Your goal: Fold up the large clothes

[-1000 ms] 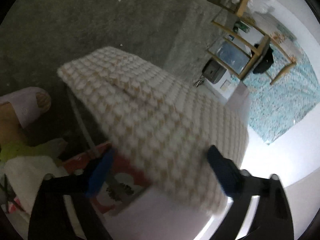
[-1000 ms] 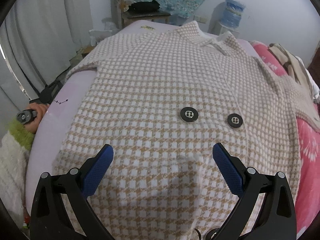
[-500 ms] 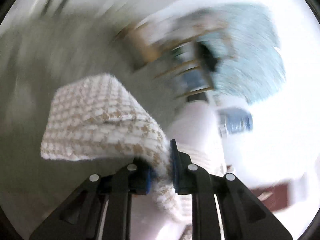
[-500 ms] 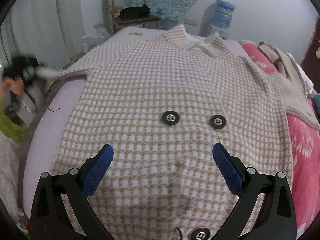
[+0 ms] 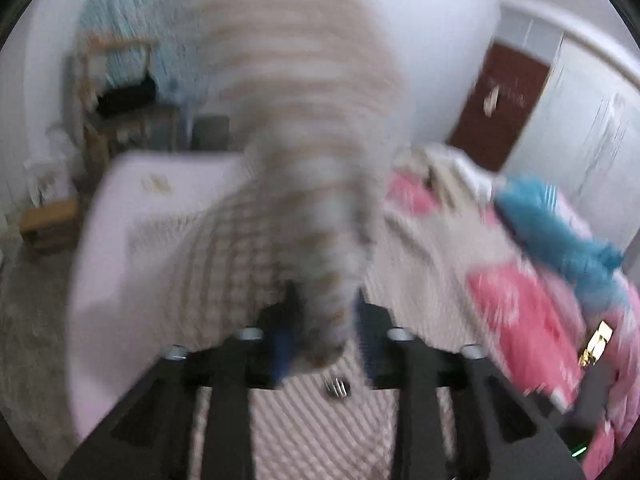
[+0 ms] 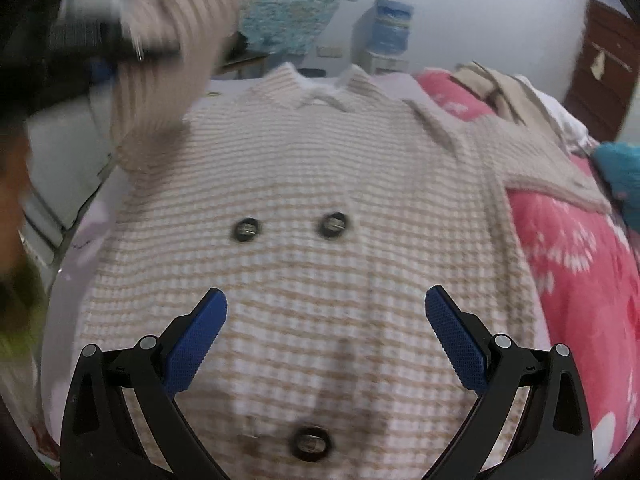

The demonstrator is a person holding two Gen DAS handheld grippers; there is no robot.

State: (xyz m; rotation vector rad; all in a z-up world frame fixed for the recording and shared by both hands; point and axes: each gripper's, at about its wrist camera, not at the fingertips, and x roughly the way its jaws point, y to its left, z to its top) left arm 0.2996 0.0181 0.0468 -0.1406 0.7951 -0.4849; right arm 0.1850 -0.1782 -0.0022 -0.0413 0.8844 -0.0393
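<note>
A beige-and-white checked jacket with dark buttons lies front-up on the lilac bed. My right gripper hovers open just above its lower front, with nothing between the blue pads. My left gripper is raised over the bed. Its jaws are opening, and the jacket's sleeve still hangs between them, blurred and flung upward. In the right wrist view that sleeve arches high at the upper left, beside the dark blur of the left gripper.
A pink floral quilt covers the bed's right side, with a blue garment and a pile of beige clothes on it. A wooden chair, a water dispenser and a dark door stand behind.
The left gripper closed on the hanging sleeve beside the bed, swung it up over the jacket while rolling, and its jaws now stand wider. The right gripper slid back toward the jacket's hem.
</note>
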